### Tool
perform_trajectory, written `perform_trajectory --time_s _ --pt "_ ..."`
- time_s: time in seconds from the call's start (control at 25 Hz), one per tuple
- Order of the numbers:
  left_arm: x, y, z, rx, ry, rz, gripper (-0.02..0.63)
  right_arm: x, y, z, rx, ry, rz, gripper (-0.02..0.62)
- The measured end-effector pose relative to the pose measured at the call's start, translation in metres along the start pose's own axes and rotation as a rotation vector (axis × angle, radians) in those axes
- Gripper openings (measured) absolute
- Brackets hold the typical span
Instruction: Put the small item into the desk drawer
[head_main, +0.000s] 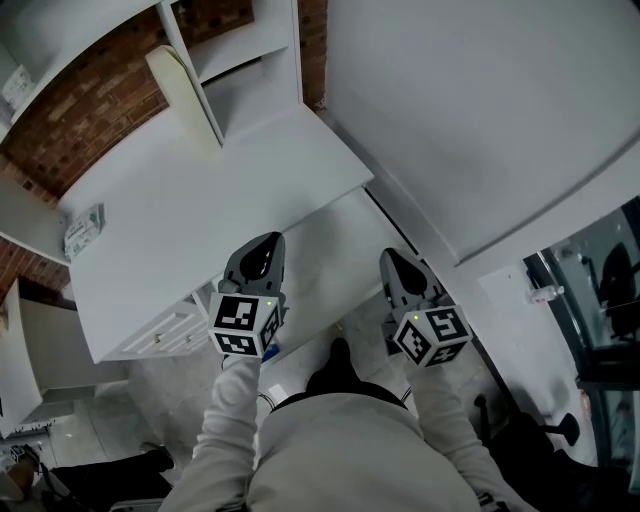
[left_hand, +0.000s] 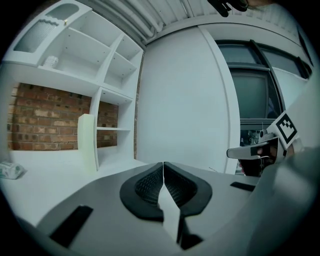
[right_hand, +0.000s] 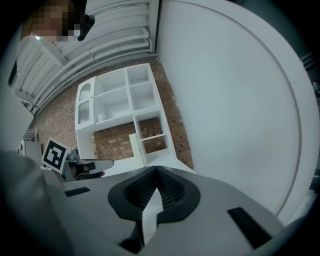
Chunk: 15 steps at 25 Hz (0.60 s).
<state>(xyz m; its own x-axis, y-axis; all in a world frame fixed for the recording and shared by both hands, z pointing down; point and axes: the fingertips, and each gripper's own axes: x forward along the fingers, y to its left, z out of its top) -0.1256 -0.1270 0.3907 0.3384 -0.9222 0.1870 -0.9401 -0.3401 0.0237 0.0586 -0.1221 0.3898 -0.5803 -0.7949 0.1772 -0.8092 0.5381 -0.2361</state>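
White is seen nearly everywhere: a flat white desk top (head_main: 200, 190) is laid out below, backed by a white open shelf unit (head_main: 245, 60) and a red-brown brick wall (head_main: 70, 125). The small item, a pale flat packet (head_main: 84, 231), is found lying at the left end of the desk top, close to the brick, and it is picked up again at the far left edge of the left gripper view (left_hand: 10, 170). It is well apart from both tools and touched by neither. The white drawer fronts with small knobs (head_main: 165, 333) are seen under the desk's front edge, flush and closed. The left gripper (head_main: 266, 243) is held over that front edge, just right of the drawers; in its own view its dark ribbed jaws (left_hand: 163, 165) are shown pressed together tip to tip, with nothing caught between them. The right gripper (head_main: 393, 257) is held off the desk's right front corner, and there too the jaws (right_hand: 157, 170) are seen closed on nothing. A cream upright panel (head_main: 186, 98) is seen standing on the desk against the shelf unit.
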Motion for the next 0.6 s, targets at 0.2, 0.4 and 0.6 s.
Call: perform_trajectory --time_s 0.2,0.4,0.6 --pt "-0.013 0.002 0.002 -0.020 -0.017 0.021 0.017 -0.001 0.002 0.004 -0.016 -0.005 0.011 0.026" --pt "-0.022 0.006 0.004 -0.032 -0.031 0.039 0.017 -0.003 0.004 0.008 -0.035 -0.017 0.009 0.026" --pt "-0.027 0.007 0.006 -0.035 -0.040 0.049 0.017 -0.004 0.005 0.006 -0.044 -0.008 0.008 0.026"
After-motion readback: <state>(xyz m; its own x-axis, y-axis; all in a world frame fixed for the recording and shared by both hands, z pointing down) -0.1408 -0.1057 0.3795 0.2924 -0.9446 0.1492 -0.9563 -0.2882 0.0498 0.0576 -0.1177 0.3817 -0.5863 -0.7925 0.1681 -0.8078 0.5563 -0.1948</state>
